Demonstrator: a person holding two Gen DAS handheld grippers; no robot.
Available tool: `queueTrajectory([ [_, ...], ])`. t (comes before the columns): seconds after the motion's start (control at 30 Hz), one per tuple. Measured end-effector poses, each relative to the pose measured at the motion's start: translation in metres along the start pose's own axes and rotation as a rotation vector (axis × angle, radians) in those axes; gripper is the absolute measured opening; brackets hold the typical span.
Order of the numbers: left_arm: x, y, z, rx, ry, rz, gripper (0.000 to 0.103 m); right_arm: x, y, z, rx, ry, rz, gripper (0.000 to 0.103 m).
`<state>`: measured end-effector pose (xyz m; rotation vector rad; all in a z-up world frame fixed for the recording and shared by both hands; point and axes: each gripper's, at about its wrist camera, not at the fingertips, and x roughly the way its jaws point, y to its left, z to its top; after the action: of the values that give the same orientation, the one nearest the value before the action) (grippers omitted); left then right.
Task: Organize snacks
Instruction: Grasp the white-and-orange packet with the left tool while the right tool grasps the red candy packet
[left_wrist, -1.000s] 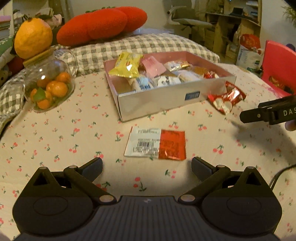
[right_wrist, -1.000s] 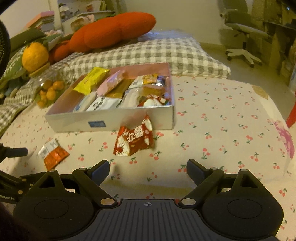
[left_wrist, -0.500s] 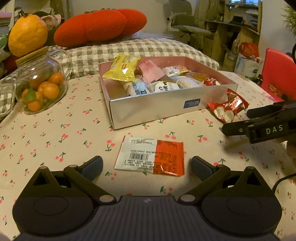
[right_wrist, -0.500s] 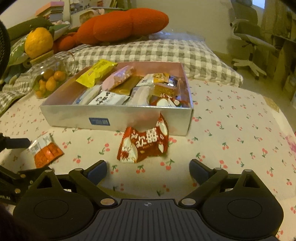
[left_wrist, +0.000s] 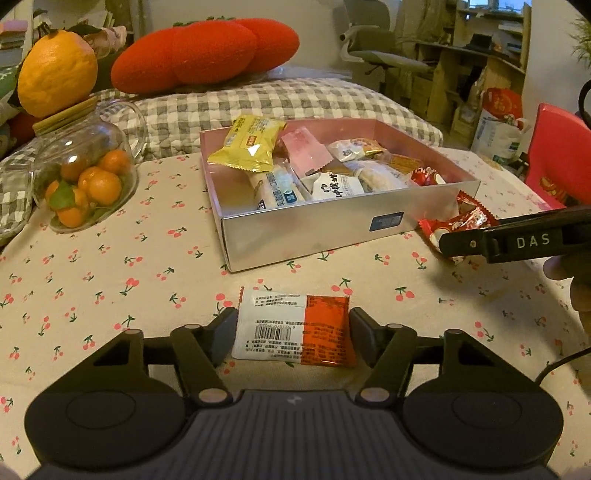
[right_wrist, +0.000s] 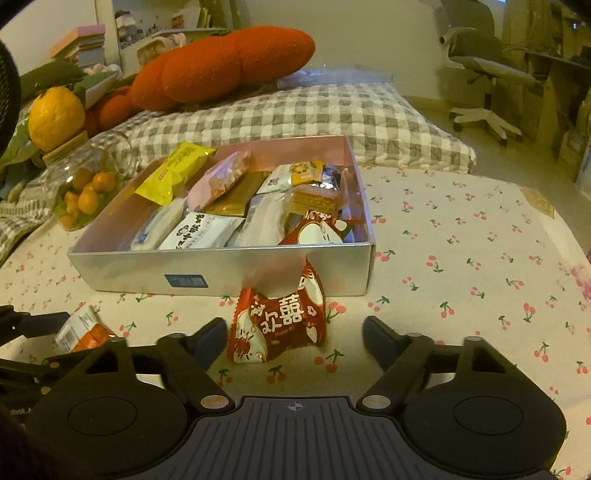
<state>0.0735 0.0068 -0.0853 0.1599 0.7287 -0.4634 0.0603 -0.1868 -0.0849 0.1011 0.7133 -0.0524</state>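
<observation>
While both jaws stand released, left gripper (left_wrist: 293, 330) flanks white-and-orange sachet (left_wrist: 293, 332); right gripper (right_wrist: 294, 338) flanks red candy packet (right_wrist: 279, 325), on table (right_wrist: 461, 277). Beyond: silver box (right_wrist: 229, 267), assorted wrapped snacks. Far left: glass jar (left_wrist: 86, 173), small oranges.

The left tongs (left_wrist: 293, 332) straddle a white-and-red snack packet (left_wrist: 293, 334) lying flat on the desk (left_wrist: 110, 280), jaws open beside its edges. The silver snack box (left_wrist: 332, 229) sits beyond. The right tongs (left_wrist: 517, 242) hover over a red candy wrapper (left_wrist: 458, 221).
</observation>
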Motion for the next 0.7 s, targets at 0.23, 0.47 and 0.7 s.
queueTrajectory([
  [0.23,0.000,-0.004,0.008,-0.011,0.064,0.011,0.054,-0.005,0.000,0.005,0.003,0.004,0.020,0.037],
  [0.47,-0.002,-0.005,0.011,-0.055,0.102,-0.024,0.046,-0.010,0.001,0.009,0.030,0.022,0.058,0.036],
  [0.7,-0.004,-0.007,0.014,-0.070,0.129,-0.045,0.041,-0.013,0.003,0.013,0.055,0.066,0.081,0.036],
])
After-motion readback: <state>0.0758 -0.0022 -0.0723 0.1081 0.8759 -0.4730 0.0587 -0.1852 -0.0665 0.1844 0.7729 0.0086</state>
